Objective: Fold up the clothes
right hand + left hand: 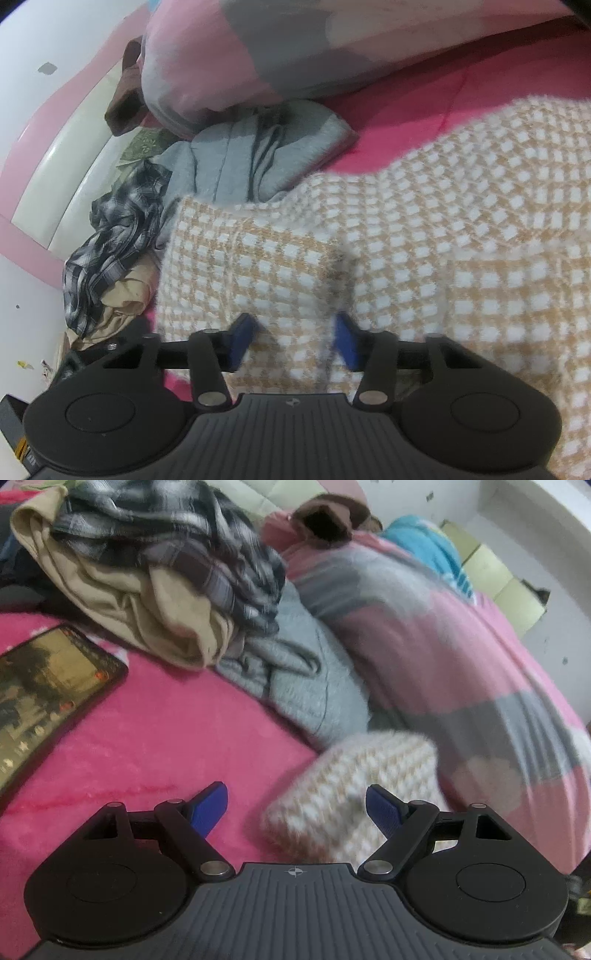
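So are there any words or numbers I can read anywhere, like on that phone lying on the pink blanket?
No text can be read anywhere.
phone: its screen shows a yellowish picture with tiny marks, too blurred to read.
left claw: only a small crosshair sign on its grey body, no letters.
right claw: only a small mark on its body, too small to read.
checked sweater: just a pattern, no label showing.

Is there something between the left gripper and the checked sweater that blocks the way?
Nothing visible does. The left gripper has its jaws wide apart, and an edge of the checked sweater lies directly ahead on the pink blanket.
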{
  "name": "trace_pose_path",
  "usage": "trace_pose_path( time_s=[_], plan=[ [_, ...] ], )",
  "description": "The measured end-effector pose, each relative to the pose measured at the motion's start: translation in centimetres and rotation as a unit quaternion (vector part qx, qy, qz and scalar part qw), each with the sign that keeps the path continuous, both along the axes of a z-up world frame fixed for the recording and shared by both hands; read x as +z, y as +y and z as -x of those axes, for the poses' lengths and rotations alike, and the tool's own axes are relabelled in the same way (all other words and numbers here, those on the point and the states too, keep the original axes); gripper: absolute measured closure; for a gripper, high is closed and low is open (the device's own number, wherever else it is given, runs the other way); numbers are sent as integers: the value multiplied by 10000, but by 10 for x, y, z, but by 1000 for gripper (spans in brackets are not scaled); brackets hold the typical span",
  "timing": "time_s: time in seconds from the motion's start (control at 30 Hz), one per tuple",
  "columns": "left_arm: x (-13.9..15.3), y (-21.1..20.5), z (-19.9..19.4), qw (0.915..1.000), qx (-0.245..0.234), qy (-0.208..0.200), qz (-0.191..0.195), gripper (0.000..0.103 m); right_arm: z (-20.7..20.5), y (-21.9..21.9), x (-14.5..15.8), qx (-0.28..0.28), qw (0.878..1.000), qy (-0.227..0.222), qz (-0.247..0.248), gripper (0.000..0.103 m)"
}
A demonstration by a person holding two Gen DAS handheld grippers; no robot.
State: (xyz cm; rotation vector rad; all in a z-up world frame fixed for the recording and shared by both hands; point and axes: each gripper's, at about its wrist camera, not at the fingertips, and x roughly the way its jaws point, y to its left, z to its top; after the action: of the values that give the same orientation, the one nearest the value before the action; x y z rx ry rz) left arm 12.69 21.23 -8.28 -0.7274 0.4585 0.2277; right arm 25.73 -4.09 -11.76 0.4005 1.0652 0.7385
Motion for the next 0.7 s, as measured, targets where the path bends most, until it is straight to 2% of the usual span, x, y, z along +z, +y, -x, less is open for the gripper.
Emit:
trace_pose_path(
  time_s=[0.03,0.1,0.13,0.17,0.37,0.5,0.7],
  plan=[
    [-1,-2,1,10000,5,-11,-59,20,3,1,0,-5,10000,-76,-6,71],
    [-1,-5,2,9999,-6,-29,-155,20,8,4,1,-16,9997,-228,-18,80],
    [-1,-6,2,9998,-33,-37,-172,20,10,5,2,-22,9995,-304,-24,89],
    [0,-6,2,9998,-67,-56,-164,20,13,6,3,-29,9992,-394,-28,91],
    [12,-13,6,9985,-347,-360,-209,20,35,-2,43,-171,9935,-1107,-196,96],
    [24,-24,9,9952,-690,-627,-303,20,47,-24,70,-333,9882,-1476,-242,96],
    [45,-52,12,9820,-1534,-968,-522,20,63,-78,107,-708,9780,-1954,-196,96]
  ],
)
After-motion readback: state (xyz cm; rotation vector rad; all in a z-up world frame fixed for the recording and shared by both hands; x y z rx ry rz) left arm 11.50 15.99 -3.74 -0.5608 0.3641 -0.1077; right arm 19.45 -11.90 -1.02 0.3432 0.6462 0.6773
